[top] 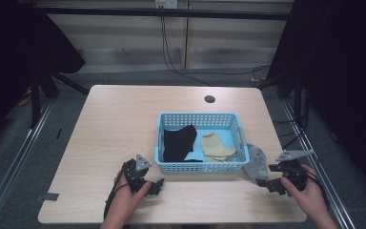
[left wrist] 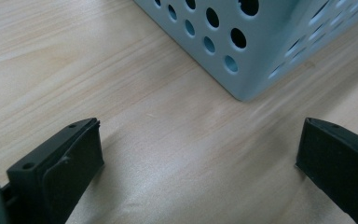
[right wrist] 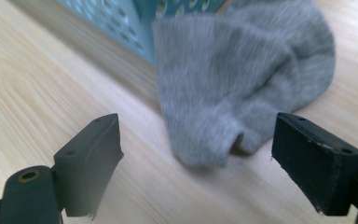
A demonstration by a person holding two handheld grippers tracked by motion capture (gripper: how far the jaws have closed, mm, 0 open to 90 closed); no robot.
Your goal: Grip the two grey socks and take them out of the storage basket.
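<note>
Jaws spread wide and empty on the right hand-held gripper (right wrist: 198, 163), lining up on the soft grey knitted sock (right wrist: 242, 79); best pinch its near cuff squarely. Left hand-held gripper (left wrist: 198, 154) gapes idle too.

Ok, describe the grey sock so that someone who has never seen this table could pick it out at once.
Start at the blue perforated basket near the middle of the wooden table, then go to its near right corner. The grey sock lies there on the tabletop against the basket's outer wall, just ahead of the open right gripper. Unlike the black sock and the beige sock, it is outside the basket.
</note>
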